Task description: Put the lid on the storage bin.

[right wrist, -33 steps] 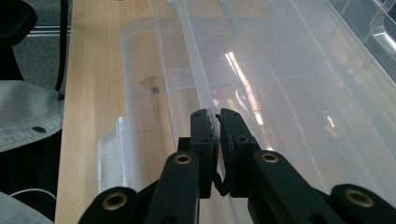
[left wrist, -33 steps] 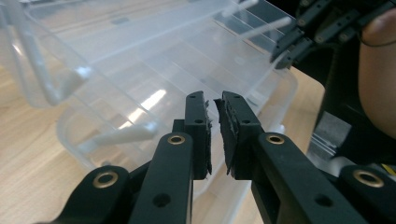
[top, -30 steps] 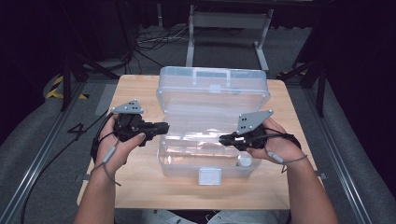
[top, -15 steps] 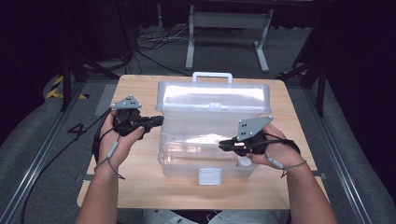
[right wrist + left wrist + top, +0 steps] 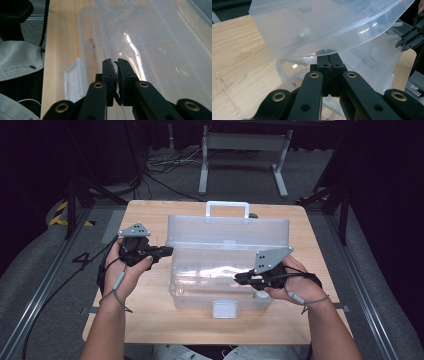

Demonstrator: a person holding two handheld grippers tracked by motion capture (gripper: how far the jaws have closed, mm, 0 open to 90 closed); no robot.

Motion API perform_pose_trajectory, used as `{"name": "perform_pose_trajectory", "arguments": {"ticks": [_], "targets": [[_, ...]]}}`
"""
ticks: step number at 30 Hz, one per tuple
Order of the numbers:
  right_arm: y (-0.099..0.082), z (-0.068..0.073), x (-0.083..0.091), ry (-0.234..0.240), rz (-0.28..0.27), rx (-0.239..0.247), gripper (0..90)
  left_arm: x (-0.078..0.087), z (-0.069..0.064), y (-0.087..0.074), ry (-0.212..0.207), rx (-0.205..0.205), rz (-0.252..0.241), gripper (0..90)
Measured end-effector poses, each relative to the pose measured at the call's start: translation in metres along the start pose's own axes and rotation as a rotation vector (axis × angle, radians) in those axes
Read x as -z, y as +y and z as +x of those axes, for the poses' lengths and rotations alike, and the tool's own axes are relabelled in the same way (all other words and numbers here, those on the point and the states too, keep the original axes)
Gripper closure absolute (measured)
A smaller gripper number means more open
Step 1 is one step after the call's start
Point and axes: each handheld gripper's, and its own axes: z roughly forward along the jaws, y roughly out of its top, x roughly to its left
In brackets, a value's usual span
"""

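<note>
Left tongs (image 5: 167, 251): pressed together, tips under the lid's (image 5: 227, 231) left edge
Clear box (image 5: 220, 292): mid-counter (image 5: 150, 320), lid tilted partly raised, handle (image 5: 227, 209) at the far side, latch (image 5: 224, 309) at the near rim
Right tongs (image 5: 239, 278): pressed together, empty, over the open tub
Free room: bare wood on both sides

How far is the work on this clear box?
Done: the front latch is free, the lid raised off the base. In hand: the left hand-held gripper, jaws shut, sits under the lid's edge; the right hand-held gripper, shut, is at the base. Left: swinging the lid fully open or closed.
</note>
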Motion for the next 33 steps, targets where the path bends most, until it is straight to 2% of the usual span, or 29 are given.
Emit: {"name": "perform_pose_trajectory", "arguments": {"ticks": [6, 16, 23, 29, 33], "targets": [[-0.005, 0.0, 0.012, 0.002, -0.07, -0.024, 86.4, 0.0, 0.001, 0.002, -0.01, -0.012, 0.017, 89.6], [-0.019, -0.002, 0.036, -0.024, -0.139, -0.087, 90.0, -0.001, 0.003, 0.003, -0.029, -0.017, 0.027, 89.5], [-0.03, -0.008, 0.05, -0.045, -0.175, -0.154, 90.0, -0.001, 0.003, 0.002, -0.034, -0.019, 0.028, 89.6], [-0.037, -0.012, 0.065, -0.06, -0.218, -0.241, 89.7, 0.0, 0.003, 0.0, -0.038, -0.018, 0.034, 89.6], [-0.042, -0.016, 0.073, -0.071, -0.237, -0.28, 89.8, 0.0, 0.002, 0.0, -0.036, -0.015, 0.04, 89.6]]}}
